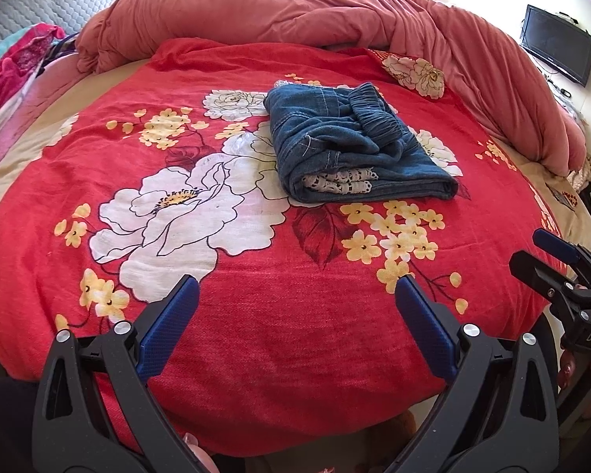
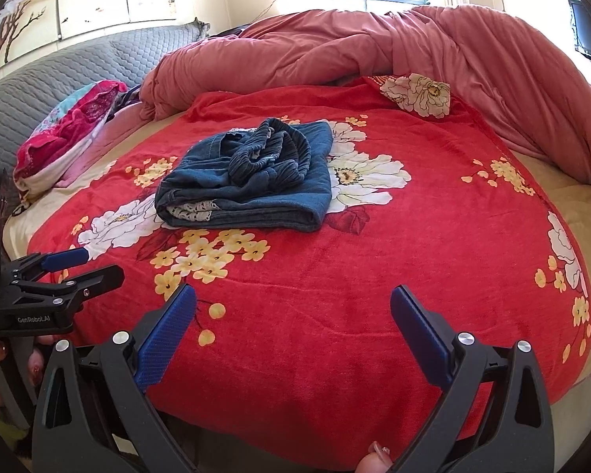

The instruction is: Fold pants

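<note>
Pants (image 1: pixel 354 142) lie folded on the bedspread (image 1: pixel 256 335), apparently untouched; left gripper (image 1: pixel 297 295) and right gripper (image 2: pixel 293 305) released.

Folded pants (image 1: pixel 350 142) on floral bedspread (image 1: pixel 256 315)

A home bedroom: bed (image 1: pixel 256 354), bunched duvet (image 1: pixel 295 12), wall television (image 1: pixel 557 49).
</note>
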### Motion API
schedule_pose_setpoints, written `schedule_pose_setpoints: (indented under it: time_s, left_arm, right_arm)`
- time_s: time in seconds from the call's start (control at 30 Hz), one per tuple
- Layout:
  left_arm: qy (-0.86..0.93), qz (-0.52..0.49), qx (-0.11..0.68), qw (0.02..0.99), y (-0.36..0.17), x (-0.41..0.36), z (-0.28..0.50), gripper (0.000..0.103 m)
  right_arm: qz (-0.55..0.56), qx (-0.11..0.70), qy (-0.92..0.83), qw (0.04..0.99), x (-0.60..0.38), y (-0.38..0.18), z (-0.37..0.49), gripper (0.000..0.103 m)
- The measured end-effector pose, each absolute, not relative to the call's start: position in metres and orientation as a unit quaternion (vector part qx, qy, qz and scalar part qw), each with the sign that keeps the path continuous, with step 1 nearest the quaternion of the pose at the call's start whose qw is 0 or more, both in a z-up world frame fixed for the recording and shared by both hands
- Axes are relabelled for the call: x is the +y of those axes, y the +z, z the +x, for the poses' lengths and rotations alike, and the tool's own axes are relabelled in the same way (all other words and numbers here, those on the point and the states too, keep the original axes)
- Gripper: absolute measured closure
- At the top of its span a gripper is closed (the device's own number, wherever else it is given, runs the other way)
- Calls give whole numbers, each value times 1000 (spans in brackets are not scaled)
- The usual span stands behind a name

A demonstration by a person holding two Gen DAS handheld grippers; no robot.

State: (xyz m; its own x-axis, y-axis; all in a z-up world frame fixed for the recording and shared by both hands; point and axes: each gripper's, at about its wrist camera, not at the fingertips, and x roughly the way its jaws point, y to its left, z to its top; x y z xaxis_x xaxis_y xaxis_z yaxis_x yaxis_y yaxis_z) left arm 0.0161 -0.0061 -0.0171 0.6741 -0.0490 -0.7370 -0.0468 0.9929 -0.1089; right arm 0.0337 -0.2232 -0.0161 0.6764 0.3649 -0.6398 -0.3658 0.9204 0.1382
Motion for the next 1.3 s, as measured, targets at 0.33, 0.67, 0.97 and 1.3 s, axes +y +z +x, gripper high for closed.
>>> schedule_pose_setpoints:
  time_s: [0.33, 0.67, 0.97, 1.3]
  left_arm:
    - [1, -61, 401, 914, -17, -6, 16, 9]
    - [1, -61, 399, 915, -16, -7, 16, 9]
    - [2, -59, 398, 916, -14, -7, 16, 9]
    - [5, -52, 391, 919, -10, -9, 14, 9]
  right_arm:
    - [1, 348, 196, 917, -225, -15, 34, 5]
    - [2, 346, 196, 917, -228, -14, 34, 5]
    - [2, 347, 196, 917, -230, -13, 35, 5]
    - [2, 348, 192, 918, -232, -12, 36, 5]
